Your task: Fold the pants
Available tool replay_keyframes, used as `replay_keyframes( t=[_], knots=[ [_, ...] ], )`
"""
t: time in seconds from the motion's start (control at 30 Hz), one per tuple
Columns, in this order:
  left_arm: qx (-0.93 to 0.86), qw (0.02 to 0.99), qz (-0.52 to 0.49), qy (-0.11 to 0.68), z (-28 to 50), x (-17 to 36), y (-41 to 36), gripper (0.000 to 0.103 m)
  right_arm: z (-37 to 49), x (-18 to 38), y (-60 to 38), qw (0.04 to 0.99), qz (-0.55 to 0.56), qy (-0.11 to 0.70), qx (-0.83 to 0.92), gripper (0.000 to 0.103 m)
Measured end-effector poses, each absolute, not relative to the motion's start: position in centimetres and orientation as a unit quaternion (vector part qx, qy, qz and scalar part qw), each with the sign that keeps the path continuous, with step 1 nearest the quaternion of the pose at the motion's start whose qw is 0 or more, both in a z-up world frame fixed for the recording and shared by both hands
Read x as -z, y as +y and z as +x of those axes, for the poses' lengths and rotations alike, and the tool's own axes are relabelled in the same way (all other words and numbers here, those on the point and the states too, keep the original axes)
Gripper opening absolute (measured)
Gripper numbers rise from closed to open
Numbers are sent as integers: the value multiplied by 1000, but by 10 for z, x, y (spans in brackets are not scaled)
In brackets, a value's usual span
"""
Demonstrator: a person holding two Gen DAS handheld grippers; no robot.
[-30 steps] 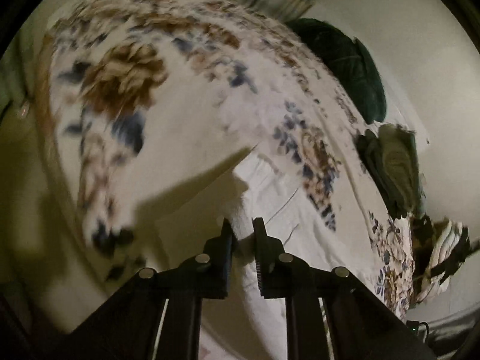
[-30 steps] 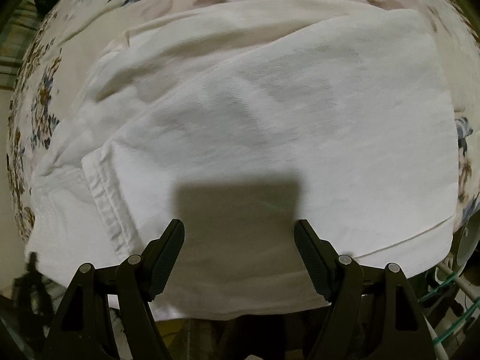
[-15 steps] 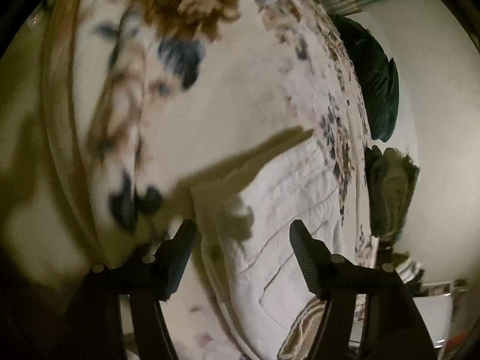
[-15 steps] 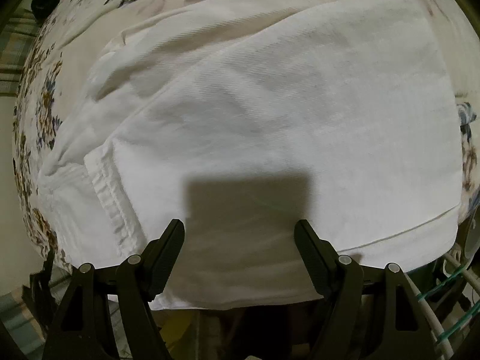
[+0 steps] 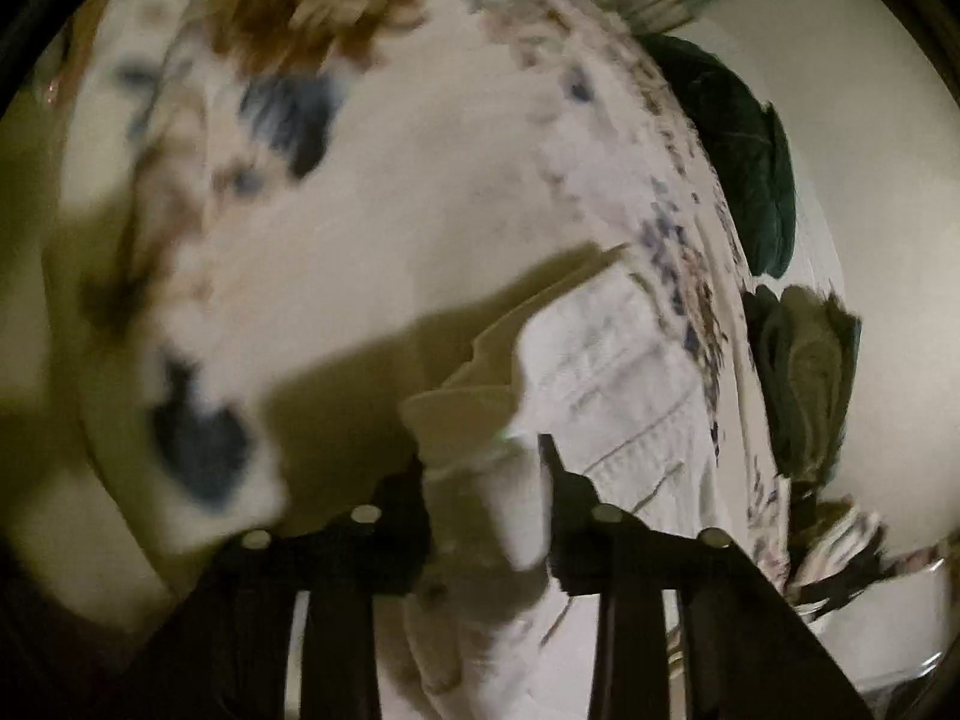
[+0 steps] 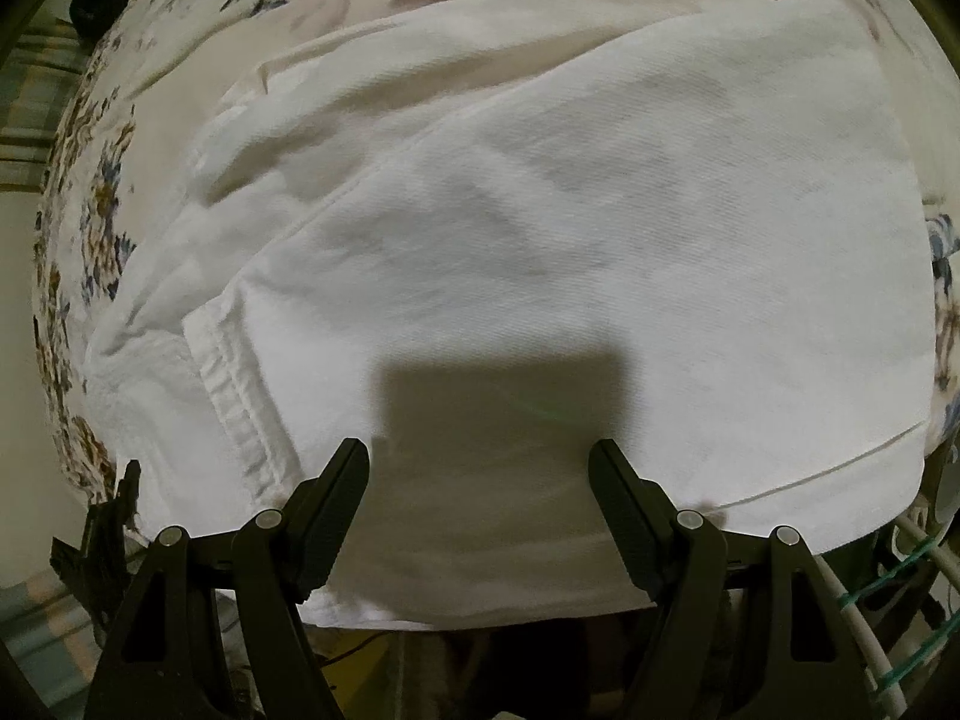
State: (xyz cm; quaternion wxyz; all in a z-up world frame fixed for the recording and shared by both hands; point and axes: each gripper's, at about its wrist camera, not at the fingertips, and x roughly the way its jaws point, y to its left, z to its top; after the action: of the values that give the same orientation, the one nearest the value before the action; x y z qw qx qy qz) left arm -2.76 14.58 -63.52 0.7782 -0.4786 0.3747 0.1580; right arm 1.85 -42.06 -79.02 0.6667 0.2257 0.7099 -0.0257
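My right hand-held gripper sits just above the near edge of the bed, its two black fingers spread wide apart with nothing between them. Directly beyond the fingertips lie the white pants, folded into a broad flat stack that fills most of this view. The gripper's square shadow falls on the nearest layer of cloth. A stitched hem runs along the stack's left side, just beyond my left finger. Past the pants, the floral bedspread shows along the far and left edges of the bed.

My left hand-held gripper is at another edge of the same pants. A bunched fold of white fabric sits between its two fingers, which are partly closed around it; the view is blurred, so I cannot tell whether they actually pinch the cloth. Beyond the fingertips the pants stretch away to the right, showing seams and stitching. Farther on, the floral bedspread spreads across the bed. At the far right edge of the bed rest a dark green cushion and, nearer, a rumpled green garment.
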Motion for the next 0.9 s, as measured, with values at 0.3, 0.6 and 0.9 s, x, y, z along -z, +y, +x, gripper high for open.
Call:
replay_keyframes(
  t=[0.3,0.6,0.9],
  knots=[
    [-117,878,-318,339,-39,507,75,16,6,775,-444,698,117,700,92,100],
    [-12,928,-166,334,-38,425,-57,15,-21,749,-507,713,111,690,62,100],
    [137,900,-130,393,-21,449,-222,15,-68,725,-649,707,185,674,108,100]
  ],
)
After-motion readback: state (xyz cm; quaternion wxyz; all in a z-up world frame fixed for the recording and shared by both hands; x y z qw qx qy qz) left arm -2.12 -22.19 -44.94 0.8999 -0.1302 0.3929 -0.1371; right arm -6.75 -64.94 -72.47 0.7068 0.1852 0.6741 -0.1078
